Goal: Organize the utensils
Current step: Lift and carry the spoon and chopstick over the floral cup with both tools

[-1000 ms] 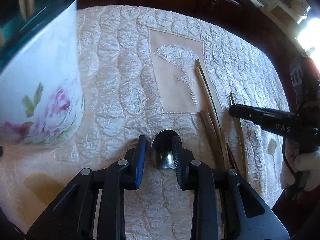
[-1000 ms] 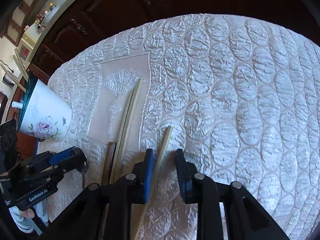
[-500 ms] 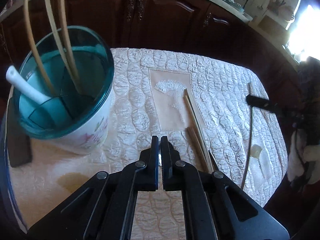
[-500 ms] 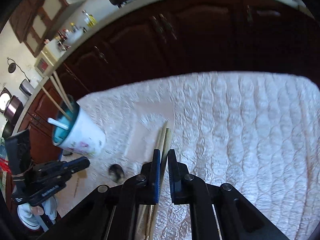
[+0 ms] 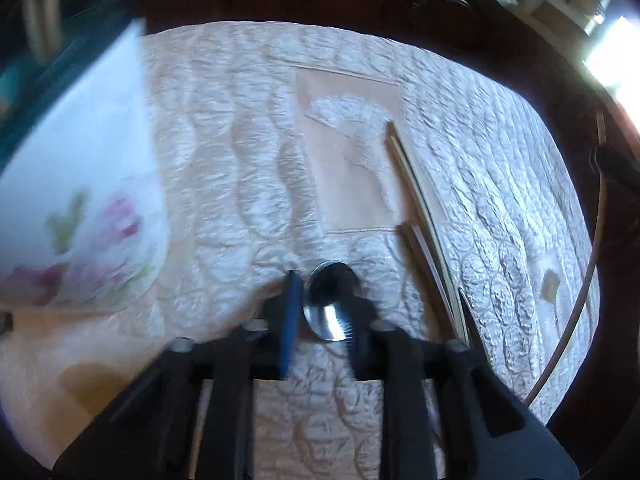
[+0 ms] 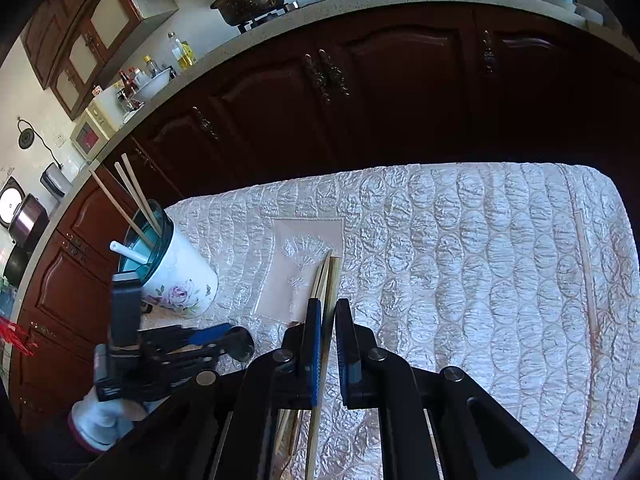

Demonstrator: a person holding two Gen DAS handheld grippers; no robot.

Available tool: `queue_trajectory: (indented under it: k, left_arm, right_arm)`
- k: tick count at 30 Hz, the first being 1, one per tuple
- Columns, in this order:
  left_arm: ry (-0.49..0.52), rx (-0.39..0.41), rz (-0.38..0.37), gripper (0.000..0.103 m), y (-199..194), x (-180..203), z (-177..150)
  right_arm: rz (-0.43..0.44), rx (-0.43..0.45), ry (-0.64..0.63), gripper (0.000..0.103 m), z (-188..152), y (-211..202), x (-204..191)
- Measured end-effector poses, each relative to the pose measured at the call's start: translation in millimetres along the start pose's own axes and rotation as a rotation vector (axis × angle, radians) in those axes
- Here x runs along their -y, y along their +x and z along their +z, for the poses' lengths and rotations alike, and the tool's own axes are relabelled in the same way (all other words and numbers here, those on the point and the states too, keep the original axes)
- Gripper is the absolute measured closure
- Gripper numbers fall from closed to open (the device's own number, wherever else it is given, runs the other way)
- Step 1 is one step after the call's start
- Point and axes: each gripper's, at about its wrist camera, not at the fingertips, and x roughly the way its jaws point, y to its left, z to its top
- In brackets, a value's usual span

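At the far left stands the floral utensil cup (image 6: 178, 276) with its teal rim, on the quilted white tablecloth (image 6: 460, 264); three chopsticks and a white handle lean inside it. Just right of the cup's foot, the left gripper (image 5: 325, 312) is low over the cloth with its jaws spread, and the bowl of a metal spoon (image 5: 331, 304) lies between the tips; whether the pads touch it I cannot tell. Next comes a loose bundle of chopsticks (image 5: 424, 224) lying lengthwise across the embroidered fan patch (image 6: 306, 264). The right gripper (image 6: 328, 340) has its jaws drawn close around one pale chopstick (image 6: 326, 344), held above the cloth. Near the far right edge lies a lone thin stick (image 6: 586, 276).
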Motion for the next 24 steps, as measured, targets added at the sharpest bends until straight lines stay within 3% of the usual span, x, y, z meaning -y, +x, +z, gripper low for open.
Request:
queue_trajectory:
  k: [3, 12, 16, 24]
  left_arm:
    - [0.026, 0.013, -0.004, 0.099, -8.3, 3.0, -1.0]
    - [-0.008, 0.155, -0.004, 0.102, -88.7, -11.1, -12.2]
    - [-0.003, 0.229, 0.030, 0.101, -127.5, -16.6, -13.3]
    - [-0.016, 0.319, 0.049, 0.101, -172.9, -22.2, -14.1]
  right_arm:
    - [0.005, 0.004, 0.000, 0.097, 1.7, -2.3, -1.1]
    - [0.036, 0.072, -0.061, 0.098, 12.7, -30.4, -27.5]
    - [0.047, 0.109, -0.097, 0.098, 19.9, -43.7, -46.6]
    - [0.076, 0.168, -0.169, 0.098, 33.2, -63.6, -88.5]
